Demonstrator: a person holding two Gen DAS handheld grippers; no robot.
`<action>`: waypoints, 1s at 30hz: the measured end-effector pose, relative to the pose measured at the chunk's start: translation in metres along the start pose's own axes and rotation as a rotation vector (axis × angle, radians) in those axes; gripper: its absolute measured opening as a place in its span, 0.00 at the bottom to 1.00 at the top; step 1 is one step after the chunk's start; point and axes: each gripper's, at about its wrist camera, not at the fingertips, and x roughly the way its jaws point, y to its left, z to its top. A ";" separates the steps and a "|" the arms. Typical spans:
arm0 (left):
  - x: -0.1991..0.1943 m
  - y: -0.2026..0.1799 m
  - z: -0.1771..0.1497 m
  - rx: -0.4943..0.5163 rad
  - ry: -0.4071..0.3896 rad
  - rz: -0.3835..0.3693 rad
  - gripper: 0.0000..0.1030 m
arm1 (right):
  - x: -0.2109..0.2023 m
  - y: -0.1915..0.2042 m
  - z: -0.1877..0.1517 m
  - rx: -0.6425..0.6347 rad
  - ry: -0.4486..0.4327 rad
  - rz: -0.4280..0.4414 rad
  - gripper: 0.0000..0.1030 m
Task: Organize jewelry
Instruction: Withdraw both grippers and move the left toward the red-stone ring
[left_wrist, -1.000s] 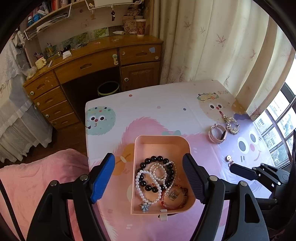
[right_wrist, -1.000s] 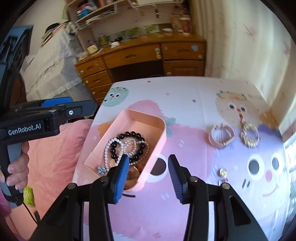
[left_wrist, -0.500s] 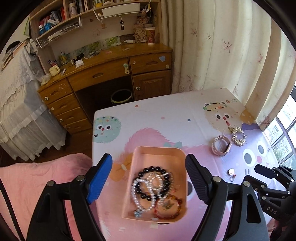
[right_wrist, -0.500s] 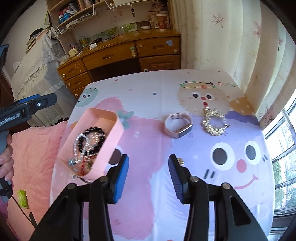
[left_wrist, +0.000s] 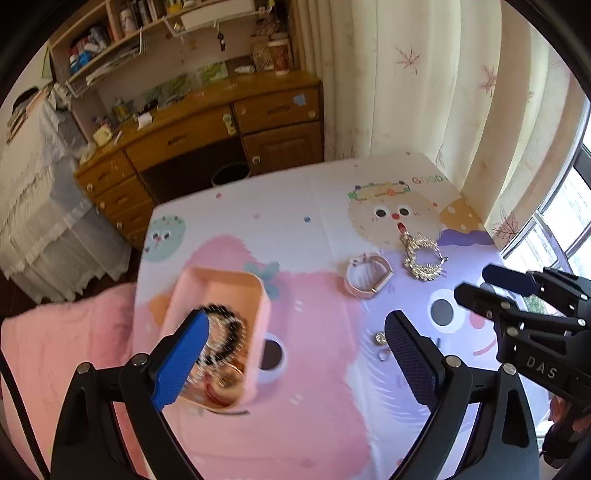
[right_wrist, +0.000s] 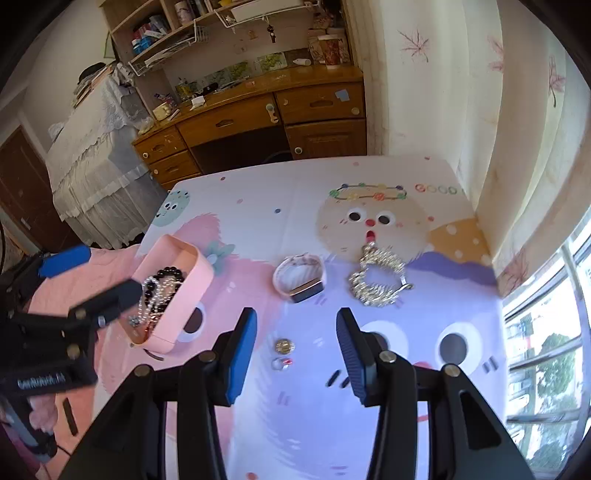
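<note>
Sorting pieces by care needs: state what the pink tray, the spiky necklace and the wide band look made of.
Pink tray: likely plastic, matte, with smooth moulded rounded corners.
Spiky necklace: looks like metal, pale gold and shiny, glinting in the light; could be plated.
Wide band: pale pink, matte strap, perhaps silicone or leather, with a dark glossy panel.

A sunlit bedroom. A wooden desk with drawers stands against the far wall, cluttered shelves above it. Cream curtains with a leaf print hang at the right, beside a bright window. A white lace-covered bed sits at the left.
</note>
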 end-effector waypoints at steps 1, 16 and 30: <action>0.004 -0.005 -0.001 -0.021 0.023 -0.012 0.92 | 0.000 -0.005 0.001 -0.016 -0.001 -0.005 0.44; 0.084 -0.011 -0.045 -0.361 0.260 0.080 0.92 | 0.045 -0.066 0.016 -0.377 0.036 -0.046 0.51; 0.132 -0.046 -0.057 -0.360 0.443 -0.177 0.92 | 0.095 -0.082 0.004 -0.566 0.000 0.081 0.69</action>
